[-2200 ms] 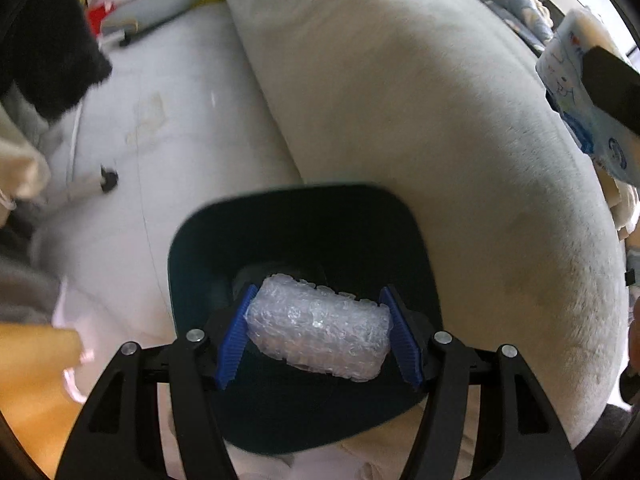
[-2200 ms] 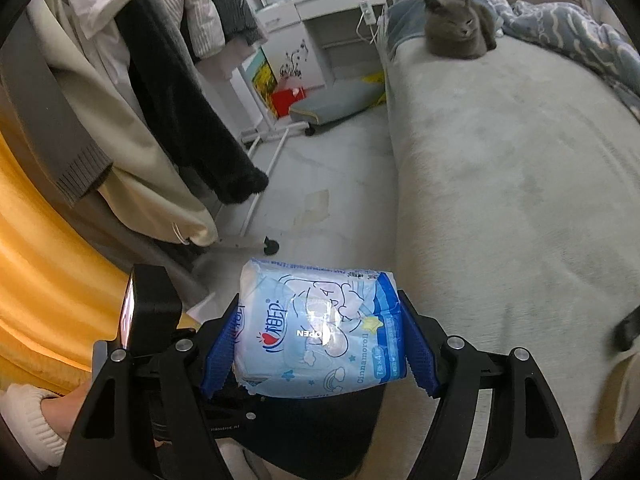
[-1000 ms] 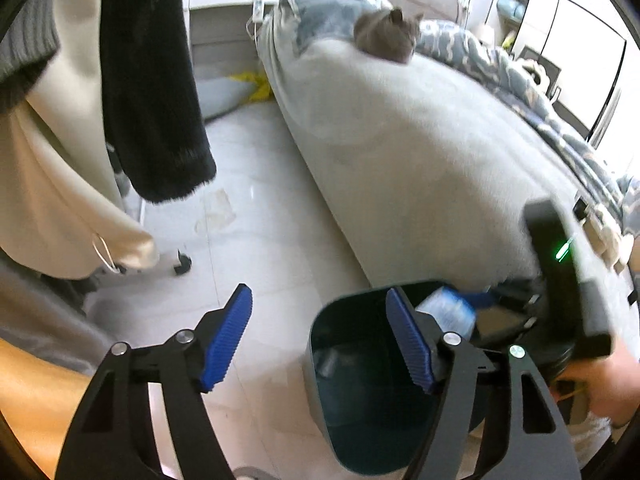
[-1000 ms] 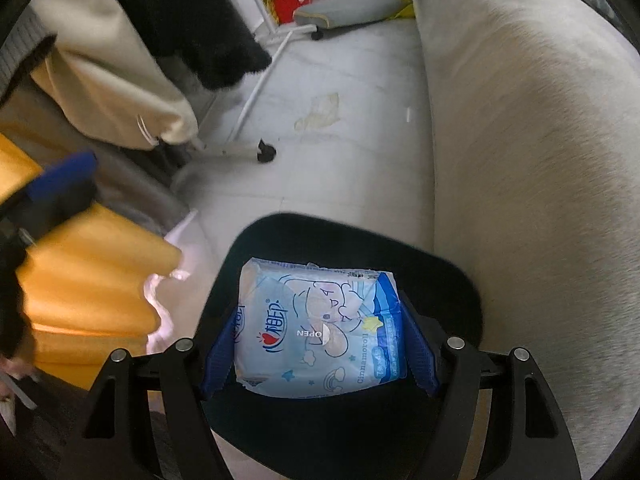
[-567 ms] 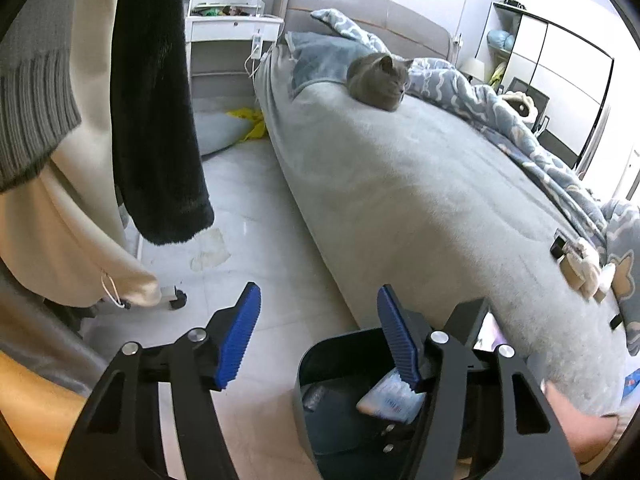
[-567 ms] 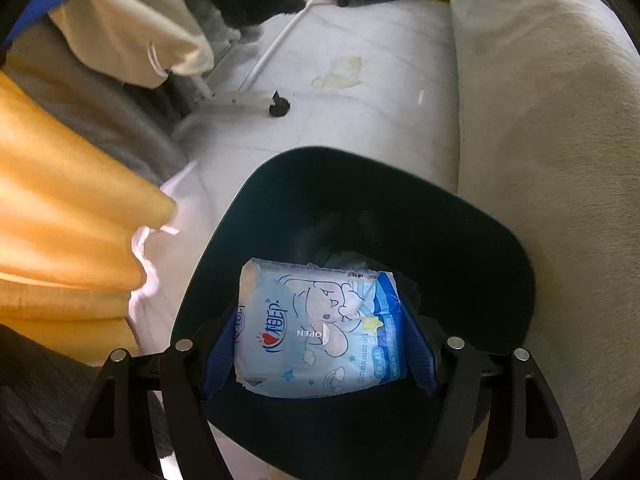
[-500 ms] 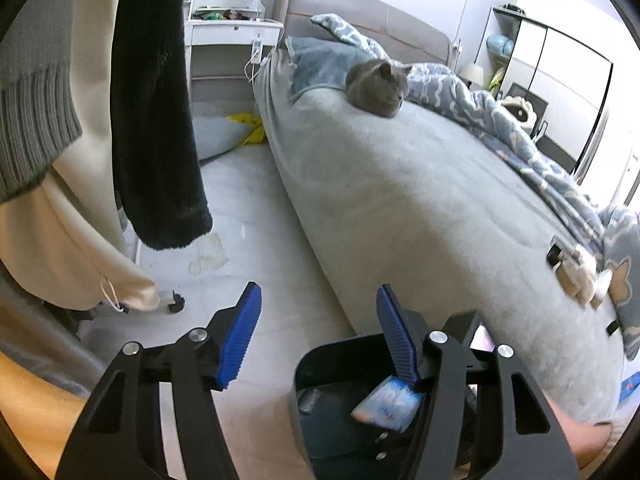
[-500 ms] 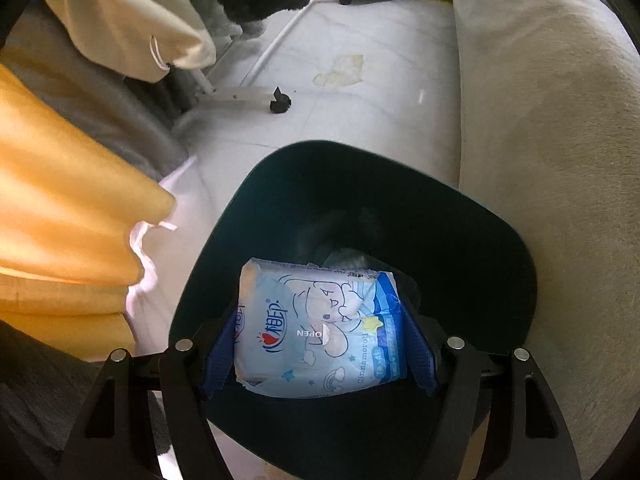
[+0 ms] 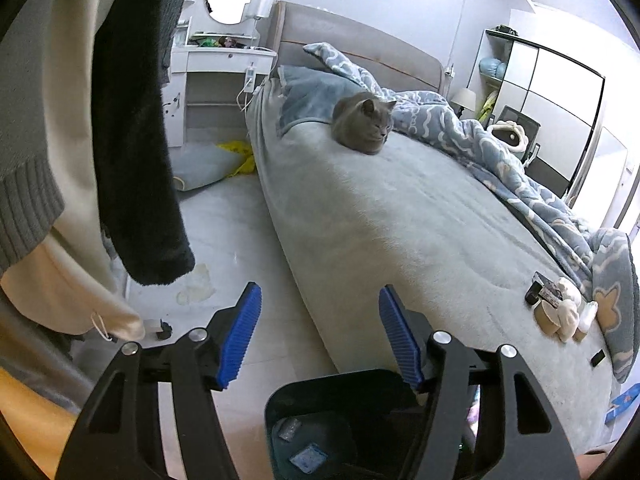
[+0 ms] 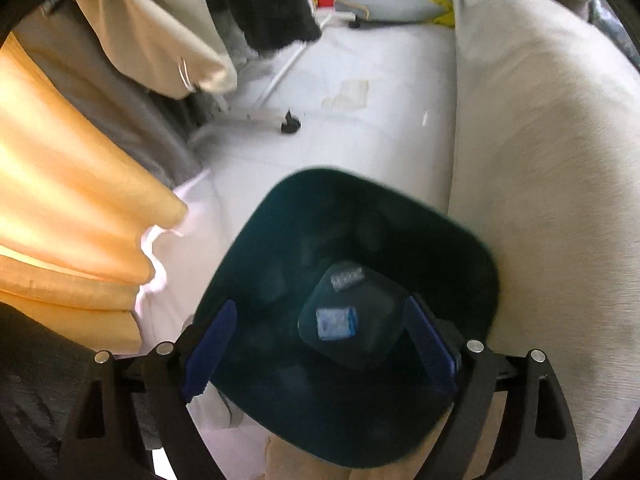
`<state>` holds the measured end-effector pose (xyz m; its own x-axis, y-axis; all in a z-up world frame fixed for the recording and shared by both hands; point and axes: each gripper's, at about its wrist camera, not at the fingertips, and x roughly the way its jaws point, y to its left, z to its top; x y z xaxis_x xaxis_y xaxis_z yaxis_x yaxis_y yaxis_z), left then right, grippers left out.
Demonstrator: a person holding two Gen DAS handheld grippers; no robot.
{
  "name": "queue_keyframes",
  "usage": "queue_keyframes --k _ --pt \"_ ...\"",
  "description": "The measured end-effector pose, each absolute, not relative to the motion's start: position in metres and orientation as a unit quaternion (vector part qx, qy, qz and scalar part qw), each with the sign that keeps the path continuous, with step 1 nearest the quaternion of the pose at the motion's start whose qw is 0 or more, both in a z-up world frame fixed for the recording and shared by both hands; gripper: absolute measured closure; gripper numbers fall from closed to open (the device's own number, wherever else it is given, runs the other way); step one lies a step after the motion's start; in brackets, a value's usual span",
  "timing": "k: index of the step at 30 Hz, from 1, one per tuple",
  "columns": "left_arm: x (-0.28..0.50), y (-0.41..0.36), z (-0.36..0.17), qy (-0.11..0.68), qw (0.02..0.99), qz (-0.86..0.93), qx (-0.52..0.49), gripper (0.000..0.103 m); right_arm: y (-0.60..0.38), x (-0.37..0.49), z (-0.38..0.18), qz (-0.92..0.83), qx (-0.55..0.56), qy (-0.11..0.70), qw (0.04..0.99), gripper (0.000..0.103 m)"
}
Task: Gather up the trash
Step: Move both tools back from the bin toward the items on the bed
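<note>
A dark teal trash bin [image 10: 460, 240] stands on the floor beside the bed. At its bottom lie a blue-and-white wipes packet [image 10: 336, 323] and a roll of bubble wrap [image 10: 347, 278]. My right gripper [image 10: 320, 344] hangs over the bin mouth, its jaws opening, with nothing between the blue pads. In the left wrist view the same bin [image 9: 320, 390] sits low, with the packet [image 9: 308, 460] and the bubble wrap [image 9: 289, 429] inside. My left gripper [image 9: 320, 336] is above and behind the bin, its jaws opening and holding nothing.
A grey bed [image 9: 400, 208] runs along the bin's right side, with a grey cat [image 9: 362, 122] and a blue quilt [image 9: 500, 160] on it. Small items [image 9: 560, 312] lie near the bed's edge. Hanging clothes [image 9: 136, 120] and an orange curtain [image 10: 60, 200] crowd the left.
The right gripper opened and the wipes packet dropped to the bin's bottom. The left gripper rose and tilted upward, so more of the bed and room shows.
</note>
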<state>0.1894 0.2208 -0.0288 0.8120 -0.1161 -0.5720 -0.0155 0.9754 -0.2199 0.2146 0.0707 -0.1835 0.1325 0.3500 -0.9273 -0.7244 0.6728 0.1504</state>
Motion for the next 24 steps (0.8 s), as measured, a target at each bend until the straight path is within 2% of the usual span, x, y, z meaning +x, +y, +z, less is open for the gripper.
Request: queue_keyframes --k 10,24 --pt "0.197 0.18 -0.016 0.3 0.949 -0.043 -0.09 0.033 0.031 0.217 -0.129 0.361 -0.163 0.483 0.781 0.016" --pt "0.208 0.104 0.0 0.286 0.952 -0.082 -0.068 0.026 -0.057 0.207 -0.082 0.316 -0.172 0.419 0.834 0.016"
